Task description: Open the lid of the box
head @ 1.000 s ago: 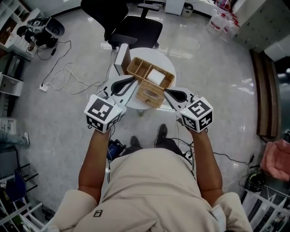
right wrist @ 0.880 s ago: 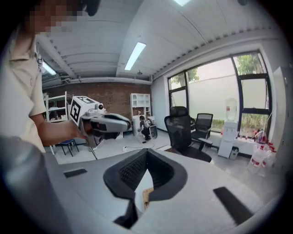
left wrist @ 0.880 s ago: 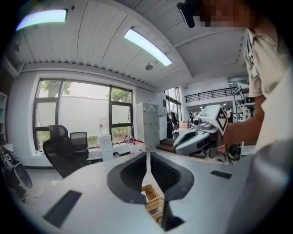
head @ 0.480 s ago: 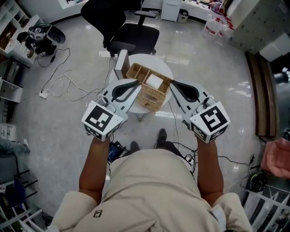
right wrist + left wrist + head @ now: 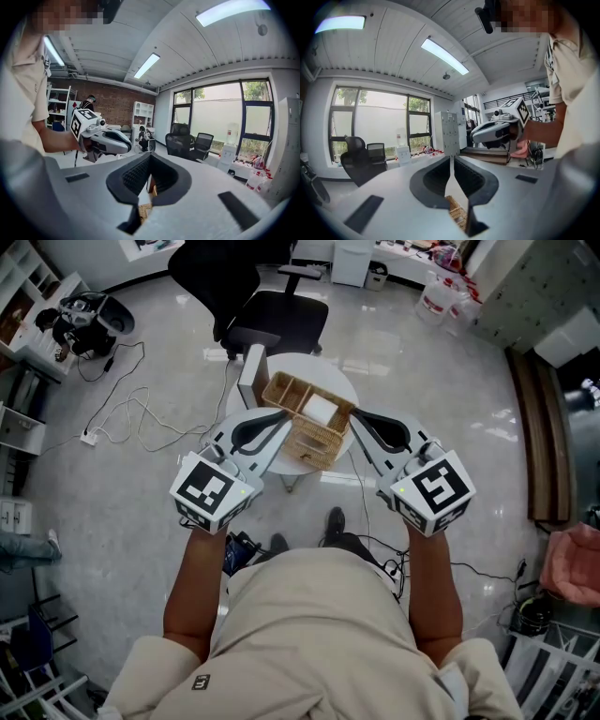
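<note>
In the head view a wicker box (image 5: 302, 397) with compartments stands on a small round white table (image 5: 343, 378). Its woven lid (image 5: 309, 443) lies folded open on the near side. A white item (image 5: 322, 409) sits in one compartment. My left gripper (image 5: 281, 411) hovers by the box's left side and my right gripper (image 5: 355, 414) by its right side. Both are shut with nothing between the jaws, and neither touches the box. In the left gripper view the jaws (image 5: 451, 160) meet, with wicker (image 5: 457, 214) below. The right gripper view also shows closed jaws (image 5: 150, 155).
A black office chair (image 5: 272, 306) stands behind the table. An upright white panel (image 5: 251, 367) stands at the table's left edge. Cables (image 5: 131, 404) trail over the floor to the left. My feet (image 5: 333, 517) are just in front of the table.
Both grippers have lifted away from the lid and moved apart to either side of the box. The lid stays open. In the last half second almost nothing moved.
</note>
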`<state>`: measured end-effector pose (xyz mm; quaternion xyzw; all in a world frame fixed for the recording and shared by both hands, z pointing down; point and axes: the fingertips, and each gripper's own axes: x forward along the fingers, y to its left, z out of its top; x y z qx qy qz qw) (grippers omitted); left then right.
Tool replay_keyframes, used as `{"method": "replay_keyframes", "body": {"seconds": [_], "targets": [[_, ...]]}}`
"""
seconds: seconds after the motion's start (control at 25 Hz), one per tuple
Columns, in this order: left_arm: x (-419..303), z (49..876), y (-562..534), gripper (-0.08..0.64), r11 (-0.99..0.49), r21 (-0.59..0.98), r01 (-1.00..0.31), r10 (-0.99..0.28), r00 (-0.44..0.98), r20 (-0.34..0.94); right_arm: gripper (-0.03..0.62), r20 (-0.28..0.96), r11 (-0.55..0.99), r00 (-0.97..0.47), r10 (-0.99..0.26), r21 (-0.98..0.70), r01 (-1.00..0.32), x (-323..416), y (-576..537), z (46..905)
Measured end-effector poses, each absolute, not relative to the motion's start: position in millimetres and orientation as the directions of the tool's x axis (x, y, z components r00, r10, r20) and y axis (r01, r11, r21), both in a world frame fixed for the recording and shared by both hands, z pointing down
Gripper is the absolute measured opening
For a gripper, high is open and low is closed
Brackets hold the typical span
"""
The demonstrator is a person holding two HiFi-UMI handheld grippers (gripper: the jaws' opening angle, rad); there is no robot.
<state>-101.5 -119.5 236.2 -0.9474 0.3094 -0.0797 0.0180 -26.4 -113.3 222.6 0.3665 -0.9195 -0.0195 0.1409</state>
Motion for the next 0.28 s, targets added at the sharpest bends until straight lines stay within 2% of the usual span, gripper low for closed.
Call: {"method": "replay_keyframes", "body": {"seconds": [0.28], "targets": [[-101.0,242.4,-118.0,0.025,-0.817,-0.086,-0.57,-0.576,0.806,0.134,-0.011,0.258,0.728,-0.685,-0.681,0.141,-0.671,-25.4,-112.5,226.8]]}}
